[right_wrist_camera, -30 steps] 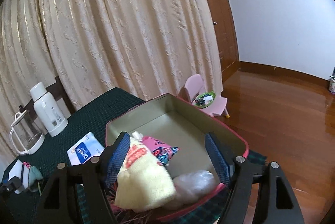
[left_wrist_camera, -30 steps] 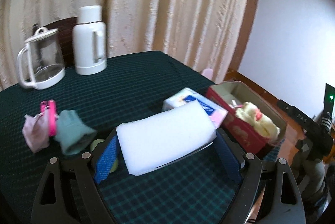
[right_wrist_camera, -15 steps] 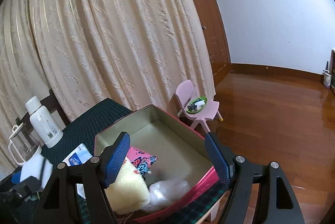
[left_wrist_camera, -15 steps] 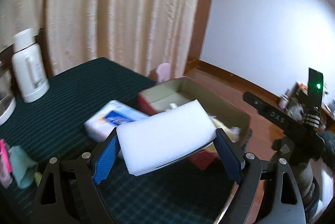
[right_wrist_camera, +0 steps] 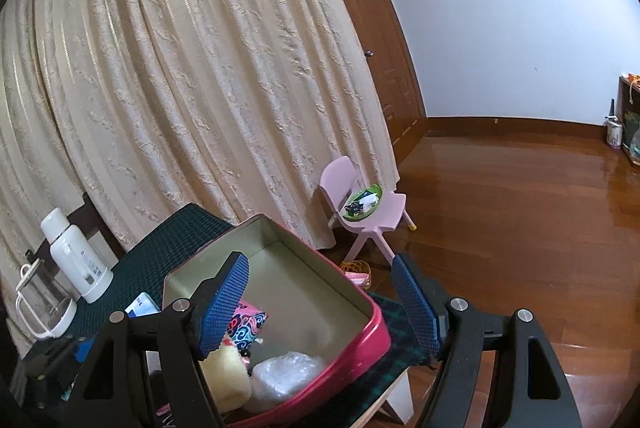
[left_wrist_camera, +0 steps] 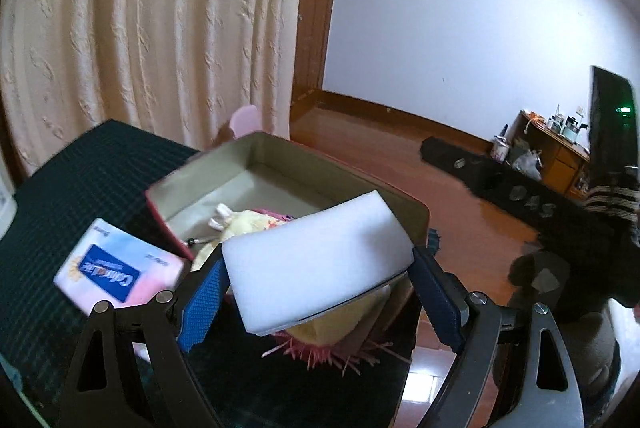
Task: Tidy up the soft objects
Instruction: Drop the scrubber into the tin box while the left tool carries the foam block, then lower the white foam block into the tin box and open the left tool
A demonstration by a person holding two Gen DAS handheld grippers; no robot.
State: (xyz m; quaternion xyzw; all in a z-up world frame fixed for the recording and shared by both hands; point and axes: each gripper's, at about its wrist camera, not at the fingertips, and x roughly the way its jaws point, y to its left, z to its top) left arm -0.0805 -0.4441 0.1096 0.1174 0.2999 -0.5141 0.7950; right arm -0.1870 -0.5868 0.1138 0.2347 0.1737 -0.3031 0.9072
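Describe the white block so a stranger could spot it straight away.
Find the dark checked table with the red box at its edge. Over that box, the left tongs clamp the white foam block, plain and flat-faced, unlike the fluffy yellow toy below.

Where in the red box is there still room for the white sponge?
The red box is bare across its far half, between the back walls and the patterned pouch. The near end is crowded: yellow plush and plastic bag. The white sponge sits in the left gripper.

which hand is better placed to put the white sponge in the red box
Left. Its gripper already holds the white sponge over the red box; the right gripper is open and empty.
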